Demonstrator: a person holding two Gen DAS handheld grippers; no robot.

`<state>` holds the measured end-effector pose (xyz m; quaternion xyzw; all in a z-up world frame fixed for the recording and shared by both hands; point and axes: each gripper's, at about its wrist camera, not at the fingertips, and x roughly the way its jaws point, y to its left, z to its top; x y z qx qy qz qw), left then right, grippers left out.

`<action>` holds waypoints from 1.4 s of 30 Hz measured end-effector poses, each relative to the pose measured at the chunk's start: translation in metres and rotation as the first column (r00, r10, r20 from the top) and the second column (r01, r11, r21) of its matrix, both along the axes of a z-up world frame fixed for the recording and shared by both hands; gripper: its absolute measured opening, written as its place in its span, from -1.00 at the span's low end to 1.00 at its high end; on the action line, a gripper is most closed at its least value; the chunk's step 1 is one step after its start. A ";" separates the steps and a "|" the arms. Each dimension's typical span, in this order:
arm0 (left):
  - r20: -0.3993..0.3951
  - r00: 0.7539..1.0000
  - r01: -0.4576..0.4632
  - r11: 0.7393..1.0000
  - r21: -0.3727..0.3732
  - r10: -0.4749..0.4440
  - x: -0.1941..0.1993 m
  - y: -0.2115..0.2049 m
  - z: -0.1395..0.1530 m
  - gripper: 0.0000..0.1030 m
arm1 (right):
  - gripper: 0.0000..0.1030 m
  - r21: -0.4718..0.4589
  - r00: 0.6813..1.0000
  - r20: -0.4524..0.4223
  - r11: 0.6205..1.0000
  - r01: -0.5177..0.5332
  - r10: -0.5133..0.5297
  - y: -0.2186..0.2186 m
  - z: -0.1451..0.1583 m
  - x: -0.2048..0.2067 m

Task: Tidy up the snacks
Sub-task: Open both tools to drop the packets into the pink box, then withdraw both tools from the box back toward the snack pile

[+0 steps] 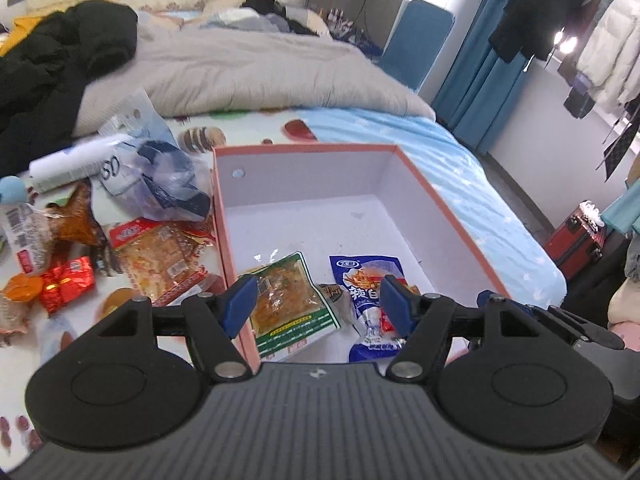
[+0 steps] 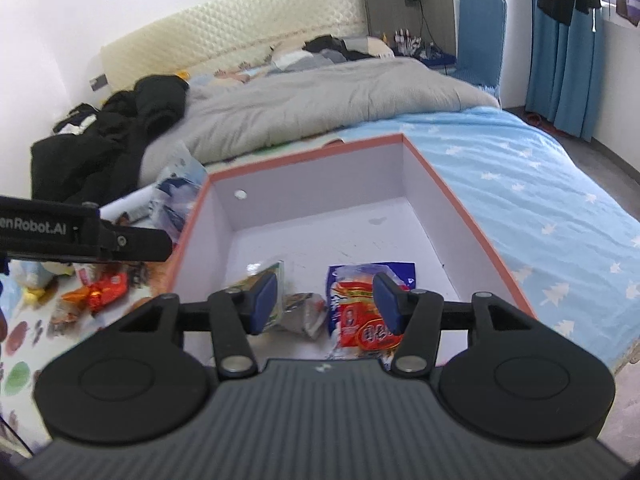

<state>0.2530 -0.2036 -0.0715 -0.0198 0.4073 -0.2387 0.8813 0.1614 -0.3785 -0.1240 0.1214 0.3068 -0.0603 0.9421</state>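
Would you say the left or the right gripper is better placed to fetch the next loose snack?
Probably left: the left gripper is open beside the loose orange snack packet outside the box, left of it.

- The left tongs (image 1: 318,306) hang spread wide, holding nothing, over the pink-rimmed box (image 1: 436,200).
- A green packet (image 1: 294,312) and a blue packet (image 1: 366,288) lie inside.
- Loose snacks (image 1: 160,256) litter the bed (image 1: 480,192) left of the box.
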 end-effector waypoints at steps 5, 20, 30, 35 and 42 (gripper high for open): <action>0.033 0.999 -0.013 1.000 -0.020 0.013 -0.036 0.025 0.018 0.41 | 0.08 -0.002 0.999 0.039 1.000 -0.009 0.009 0.018 0.018 -0.029; 0.109 0.991 -0.072 0.996 -0.051 0.077 -0.136 0.098 0.048 0.41 | 0.08 -0.002 0.989 0.130 0.998 -0.068 0.068 0.075 0.047 -0.101; 0.125 0.983 -0.128 0.991 -0.043 0.132 -0.185 0.132 0.045 0.41 | 0.08 -0.001 0.983 0.138 0.993 -0.122 0.121 0.100 0.042 -0.133; 0.126 0.980 -0.152 0.988 -0.028 0.154 -0.200 0.144 0.039 0.41 | 0.08 -0.001 0.976 0.142 0.986 -0.165 0.163 0.113 0.037 -0.144; 0.101 0.978 -0.182 0.983 -0.025 0.183 -0.210 0.158 0.025 0.41 | 0.08 -0.011 0.964 0.133 0.973 -0.230 0.230 0.135 0.029 -0.156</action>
